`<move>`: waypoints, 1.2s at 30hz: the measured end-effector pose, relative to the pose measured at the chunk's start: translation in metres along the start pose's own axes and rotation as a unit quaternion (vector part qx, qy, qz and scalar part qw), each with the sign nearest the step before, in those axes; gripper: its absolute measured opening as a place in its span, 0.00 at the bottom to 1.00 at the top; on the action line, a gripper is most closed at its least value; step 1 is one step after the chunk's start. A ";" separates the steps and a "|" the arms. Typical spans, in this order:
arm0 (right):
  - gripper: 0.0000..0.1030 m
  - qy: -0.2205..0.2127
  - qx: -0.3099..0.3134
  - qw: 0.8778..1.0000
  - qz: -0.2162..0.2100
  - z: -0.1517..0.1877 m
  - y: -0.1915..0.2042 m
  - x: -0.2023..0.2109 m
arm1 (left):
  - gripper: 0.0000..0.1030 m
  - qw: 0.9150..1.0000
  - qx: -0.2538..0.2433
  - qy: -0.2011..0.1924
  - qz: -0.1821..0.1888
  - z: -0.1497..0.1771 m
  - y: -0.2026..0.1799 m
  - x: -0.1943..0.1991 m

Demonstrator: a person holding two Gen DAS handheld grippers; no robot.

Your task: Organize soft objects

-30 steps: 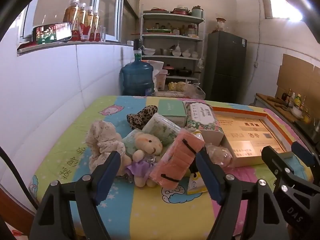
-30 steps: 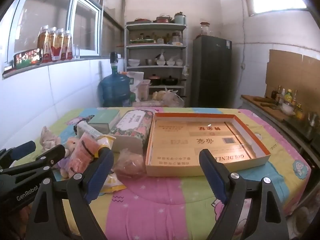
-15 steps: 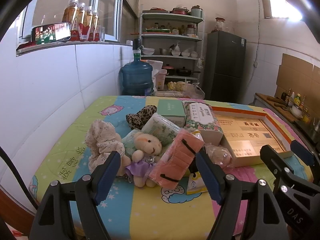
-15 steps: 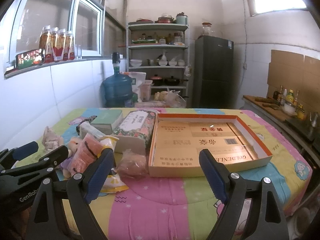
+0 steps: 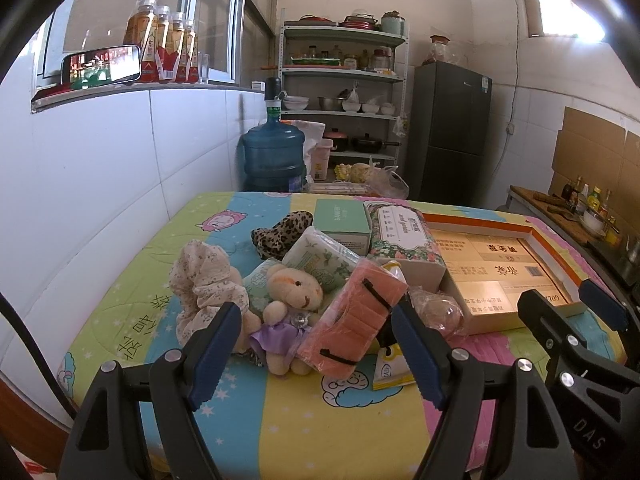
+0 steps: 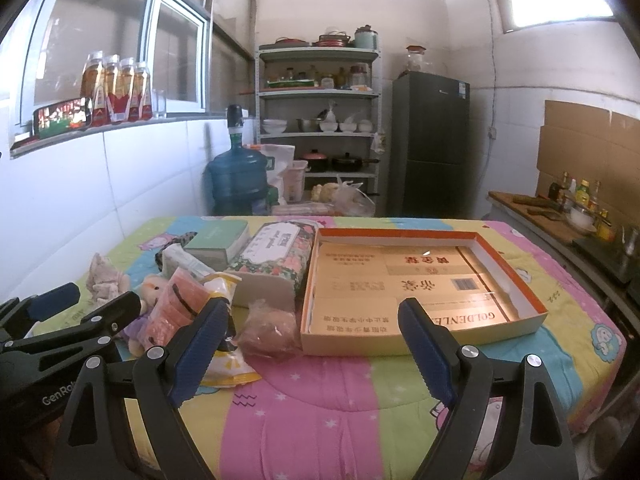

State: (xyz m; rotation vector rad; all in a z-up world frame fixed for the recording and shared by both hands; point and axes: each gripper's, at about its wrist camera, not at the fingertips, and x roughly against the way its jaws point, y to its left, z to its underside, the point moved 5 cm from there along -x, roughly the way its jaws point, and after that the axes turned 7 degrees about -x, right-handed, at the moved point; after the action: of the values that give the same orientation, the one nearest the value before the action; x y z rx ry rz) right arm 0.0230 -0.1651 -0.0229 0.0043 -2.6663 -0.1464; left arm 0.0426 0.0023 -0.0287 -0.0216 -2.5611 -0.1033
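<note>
A heap of soft things lies on the quilted table. It holds a small teddy bear (image 5: 294, 292) in a purple dress, a pink sponge pack (image 5: 354, 322), a beige cloth doll (image 5: 206, 280), a leopard-print pouch (image 5: 280, 230), tissue packs (image 5: 320, 256) and a floral tissue box (image 5: 402, 236). A shallow orange-rimmed cardboard box (image 6: 420, 284) lies open at the right. My left gripper (image 5: 316, 352) hovers open just before the bear and sponge pack. Open too, my right gripper (image 6: 312, 344) hangs in front of the box and a crinkly pink bag (image 6: 272, 330).
A green box (image 5: 340, 220) sits behind the heap, a yellow snack packet (image 6: 224, 364) at its front. The tiled wall (image 5: 100, 184) runs along the table's left side. A water jug (image 5: 274, 158), shelves and a fridge (image 5: 450, 132) stand beyond the far edge.
The right wrist view has risen and drawn back slightly, showing more of the table. The left gripper has barely moved. Both stay open.
</note>
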 end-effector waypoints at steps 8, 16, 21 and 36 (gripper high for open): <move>0.85 0.000 0.000 1.000 -0.001 -0.001 0.002 0.001 | 0.76 1.000 0.001 0.000 0.000 0.000 0.000 0.000; 0.85 0.001 0.000 1.000 -0.003 -0.001 0.007 0.003 | 0.76 1.000 0.000 0.000 0.001 0.001 0.000 0.000; 0.85 0.002 -0.001 1.000 -0.004 0.000 0.006 0.002 | 0.76 1.000 0.002 0.002 0.001 0.002 0.003 -0.001; 0.85 0.007 -0.002 1.000 -0.007 0.004 0.010 -0.002 | 0.76 1.000 0.005 0.004 0.002 0.006 0.007 -0.002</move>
State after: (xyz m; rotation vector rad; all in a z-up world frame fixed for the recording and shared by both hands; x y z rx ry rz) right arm 0.0232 -0.1543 -0.0258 0.0228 -2.6531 -0.1551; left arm 0.0413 0.0102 -0.0340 -0.0227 -2.5538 -0.0892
